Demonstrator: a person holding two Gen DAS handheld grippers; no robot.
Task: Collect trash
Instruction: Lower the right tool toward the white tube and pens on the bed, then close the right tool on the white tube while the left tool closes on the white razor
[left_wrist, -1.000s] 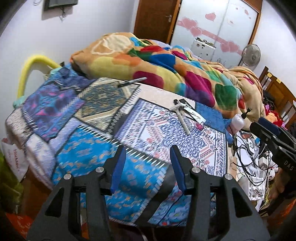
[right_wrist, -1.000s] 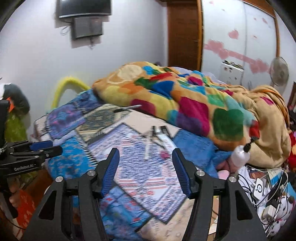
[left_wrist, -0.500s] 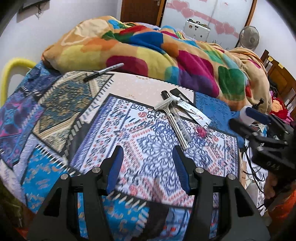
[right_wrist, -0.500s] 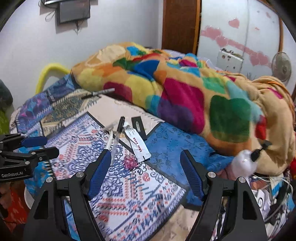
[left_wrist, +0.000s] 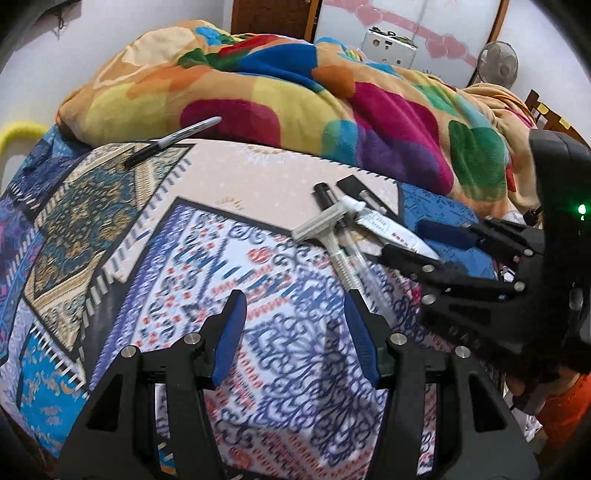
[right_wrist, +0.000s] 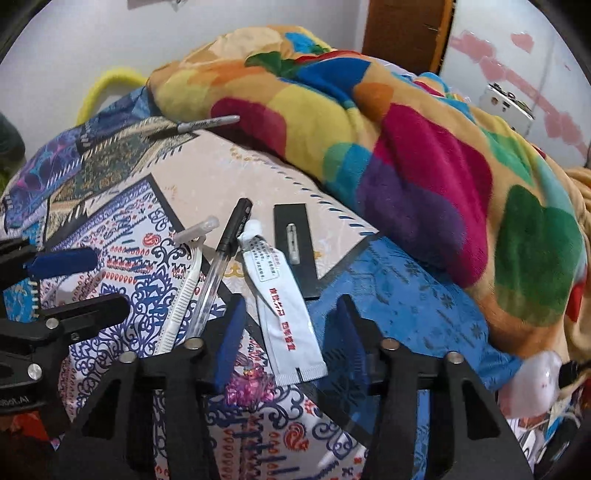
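I've got both claws over the bed (left_wrist: 236, 184), which has a patterned blue/white/peach cover. Left claw (left_wrist: 293, 328) is wide open w/ nothing in it, hovering over the near part of the cover; the razor's handle end sits just beyond its right fingertip. Right claw (right_wrist: 290, 325) is wide open too, holding nothing, and the lower half of the white sachet (right_wrist: 284, 314) lies between its fingers. Can't tell if the pads touch it.

The trash is bunched together mid-bed, right of center in the left view. In the right view, left to right: a white disposable razor (right_wrist: 184, 280), a clear pen w/ black cap (right_wrist: 221, 258), the white sachet w/ red print, then a black card (right_wrist: 295, 251) w/ a small silver piece on it. Razor, pen & sachet lie nearly parallel, close beside each other. A crumpled pink/purple wrapper (right_wrist: 247, 384) sits just near of the sachet, by my right claw's left finger.

Farther off, at far left, a grey marker (right_wrist: 207, 123) rests w/ one end against the multicolor blanket (right_wrist: 406, 147), which is heaped across the far side of the bed. In the left view the right claw (left_wrist: 428, 243) comes in from the right, tips over the sachet (left_wrist: 399, 234) beside the razor (left_wrist: 332, 236).
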